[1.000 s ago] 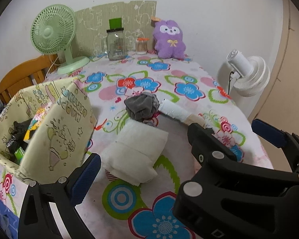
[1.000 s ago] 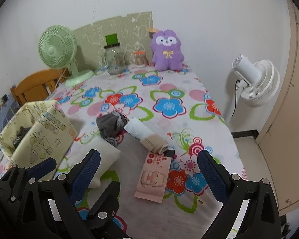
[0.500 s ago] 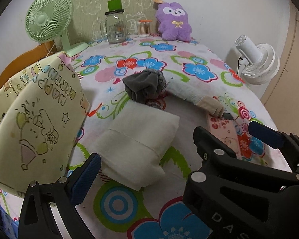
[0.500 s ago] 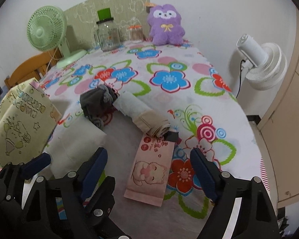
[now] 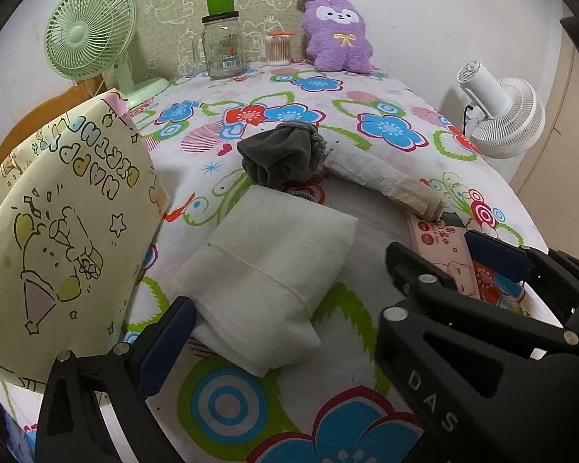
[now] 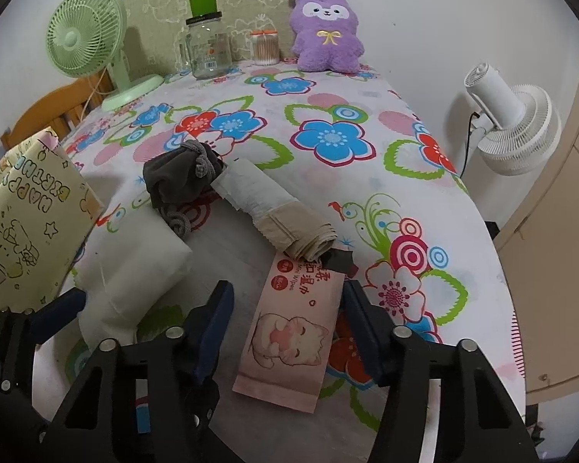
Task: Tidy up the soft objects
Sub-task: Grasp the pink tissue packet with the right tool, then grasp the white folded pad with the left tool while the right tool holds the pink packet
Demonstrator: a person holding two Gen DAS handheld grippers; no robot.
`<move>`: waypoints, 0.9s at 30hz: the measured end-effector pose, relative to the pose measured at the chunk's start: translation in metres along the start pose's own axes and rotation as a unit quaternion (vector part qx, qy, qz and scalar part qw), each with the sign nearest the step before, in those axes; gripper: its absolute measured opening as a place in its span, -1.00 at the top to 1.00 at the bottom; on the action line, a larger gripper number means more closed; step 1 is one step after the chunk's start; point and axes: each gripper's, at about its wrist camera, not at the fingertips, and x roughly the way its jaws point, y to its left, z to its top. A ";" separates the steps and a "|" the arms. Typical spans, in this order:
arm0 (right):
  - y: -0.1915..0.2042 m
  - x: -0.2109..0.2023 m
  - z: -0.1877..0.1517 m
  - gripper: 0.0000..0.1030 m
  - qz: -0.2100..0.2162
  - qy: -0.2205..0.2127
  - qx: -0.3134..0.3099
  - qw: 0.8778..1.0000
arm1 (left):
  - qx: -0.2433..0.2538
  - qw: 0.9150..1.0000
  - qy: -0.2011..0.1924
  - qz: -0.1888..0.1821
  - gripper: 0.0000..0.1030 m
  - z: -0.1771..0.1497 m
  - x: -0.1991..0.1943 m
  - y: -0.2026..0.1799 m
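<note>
A folded white cloth [image 5: 266, 277] lies on the flowered table, also in the right wrist view [image 6: 135, 266]. Behind it lie a grey bundle [image 5: 281, 158] and a rolled white-and-beige cloth [image 5: 386, 181]. A pink wipes pack [image 6: 293, 332] lies near the front edge. My left gripper [image 5: 328, 281] is open, low over the white cloth's near end, one finger on each side. My right gripper [image 6: 285, 308] is open, its fingers on either side of the wipes pack. A yellow fabric box [image 5: 61, 231] stands at the left.
At the table's back stand a green fan [image 5: 92, 38], a glass jar [image 5: 222, 44], a cotton-swab tub [image 5: 278, 48] and a purple plush [image 5: 337, 36]. A white fan [image 5: 501, 112] stands beyond the right edge. A wooden chair [image 6: 54, 112] is at the left.
Both grippers have moved down and forward toward the table. The left now straddles the white cloth; the right has closed in around the wipes pack.
</note>
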 end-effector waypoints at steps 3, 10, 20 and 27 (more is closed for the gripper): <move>-0.001 -0.002 -0.001 0.07 -0.003 0.004 -0.001 1.000 | 0.001 1.000 0.002 0.001 -0.98 0.000 -0.001 -0.001; -0.002 -0.009 -0.008 0.15 0.018 0.009 0.006 1.000 | 0.004 1.000 -0.003 0.001 -0.98 -0.007 -0.011 -0.002; -0.001 -0.032 -0.014 0.15 0.021 -0.003 0.010 1.000 | 0.001 1.000 -0.015 -0.002 -0.98 -0.010 -0.026 0.001; 0.000 -0.045 -0.012 0.15 0.022 -0.022 0.010 0.999 | -0.003 1.000 -0.024 -0.001 -0.98 -0.004 -0.032 0.003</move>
